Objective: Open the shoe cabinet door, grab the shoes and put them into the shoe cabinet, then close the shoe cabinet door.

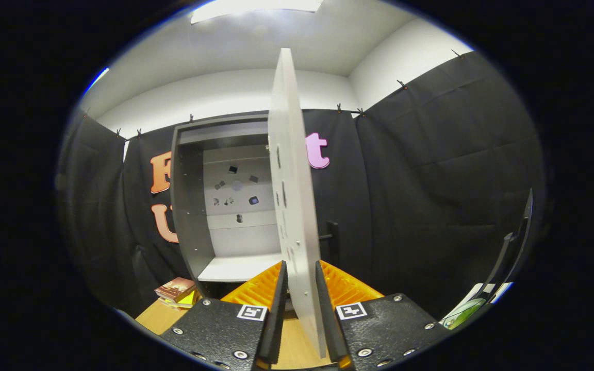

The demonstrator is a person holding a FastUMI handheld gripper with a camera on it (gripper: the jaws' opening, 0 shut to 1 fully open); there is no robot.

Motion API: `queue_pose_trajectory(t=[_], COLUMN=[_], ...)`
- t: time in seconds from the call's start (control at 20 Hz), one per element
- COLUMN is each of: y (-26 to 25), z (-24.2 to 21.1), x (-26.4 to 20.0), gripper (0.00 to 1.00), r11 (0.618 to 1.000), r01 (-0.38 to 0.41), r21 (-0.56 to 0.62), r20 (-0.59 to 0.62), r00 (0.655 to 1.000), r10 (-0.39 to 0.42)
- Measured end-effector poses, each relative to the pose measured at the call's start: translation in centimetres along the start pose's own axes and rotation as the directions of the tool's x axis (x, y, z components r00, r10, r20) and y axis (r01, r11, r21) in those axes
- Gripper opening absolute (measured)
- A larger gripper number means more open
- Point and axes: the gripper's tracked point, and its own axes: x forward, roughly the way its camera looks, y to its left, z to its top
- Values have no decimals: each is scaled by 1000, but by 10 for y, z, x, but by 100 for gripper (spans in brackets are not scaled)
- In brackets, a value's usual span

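Shoe cabinet door [289, 170] seen edge-on, upright, free edge held between fingers of hand-held gripper [301, 309], apparently pinched. Open shoe cabinet [194, 206] lies beyond, left of door. Shoes unseen.

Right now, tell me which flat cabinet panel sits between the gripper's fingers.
The open door, edge-on between the gripper fingers; the bottom shelf and back wall lie beyond, inside the cabinet.

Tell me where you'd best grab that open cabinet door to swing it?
By its free edge, from the front. The door stands edge-on, a thin flat panel, so the hand-held gripper straddles it, one finger on each face. It seems clamped there, away from the cabinet.
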Motion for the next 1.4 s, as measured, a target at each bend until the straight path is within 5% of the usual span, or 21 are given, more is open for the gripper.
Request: queue_pose_trajectory(t=[0.5, 1.2, 1.4], y=[124, 193, 195], z=[17, 9, -28], x=[-7, -9, -3], gripper=[90, 93, 93], r11=[989, 989, 989], r01=[-148, -140, -130], r21=[-1, -54, -73], r20=[33, 38, -34], r00=[988, 989, 991], r10=[148, 142, 128])
